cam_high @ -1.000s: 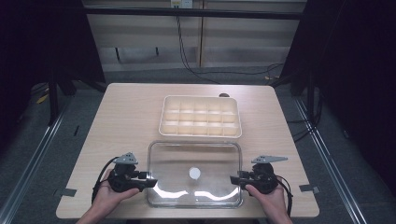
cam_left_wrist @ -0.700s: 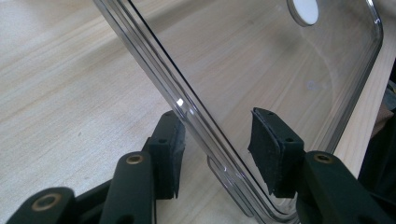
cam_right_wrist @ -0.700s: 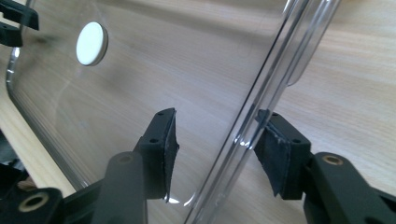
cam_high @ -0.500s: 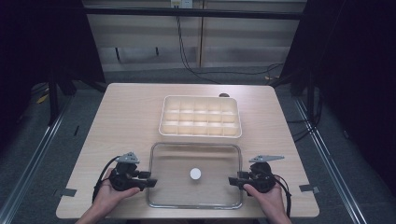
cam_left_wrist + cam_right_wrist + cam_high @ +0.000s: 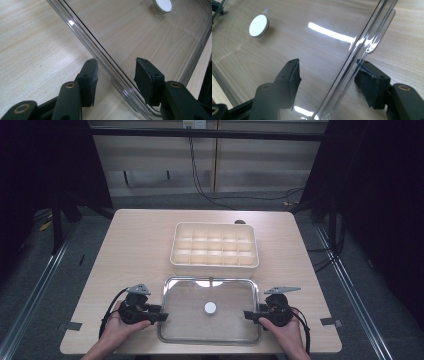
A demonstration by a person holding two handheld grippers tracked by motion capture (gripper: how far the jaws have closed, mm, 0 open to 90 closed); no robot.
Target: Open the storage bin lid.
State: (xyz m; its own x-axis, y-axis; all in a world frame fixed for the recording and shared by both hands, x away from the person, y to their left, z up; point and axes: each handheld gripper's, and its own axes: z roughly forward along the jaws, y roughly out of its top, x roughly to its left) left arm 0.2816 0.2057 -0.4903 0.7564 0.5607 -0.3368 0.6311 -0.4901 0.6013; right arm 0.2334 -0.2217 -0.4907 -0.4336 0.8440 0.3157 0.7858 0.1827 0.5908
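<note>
Pale wood grain covers the table (image 5: 140, 245), which stands lit in the middle of the high view with dark floor and black frames around it; nearest the lower edge of that frame, two hands come up from the bottom, each with a black gripper.

At lower left the left gripper (image 5: 161, 315) points inward at the left edge of a clear lid (image 5: 190, 320); in the left gripper view its jaws straddle that rim (image 5: 100, 56), one pad (image 5: 91, 82) on bare wood outside it and the other (image 5: 146, 80) over the clear panel, with a gap showing on both sides, so the jaws stand partly open and press on nothing.

At lower right the right gripper (image 5: 248, 314) points inward at the lid's right edge; in the right gripper view its jaws have just been opening, and the rim with its small tab (image 5: 379, 32) runs between them; the left pad (image 5: 293, 77) is clear of the plastic, while the right pad (image 5: 369, 82) sits close behind the rim and I cannot tell whether it touches.

Flat on the table between the two grippers lies the lid, with a white round knob (image 5: 210, 308) at its middle; a lamp glare marks its far edge.

Just beyond it, toward the centre of the frame, sits a cream box (image 5: 215, 265) split into many small compartments; behind the table, cables hang down a pale wall panel at the top.
</note>
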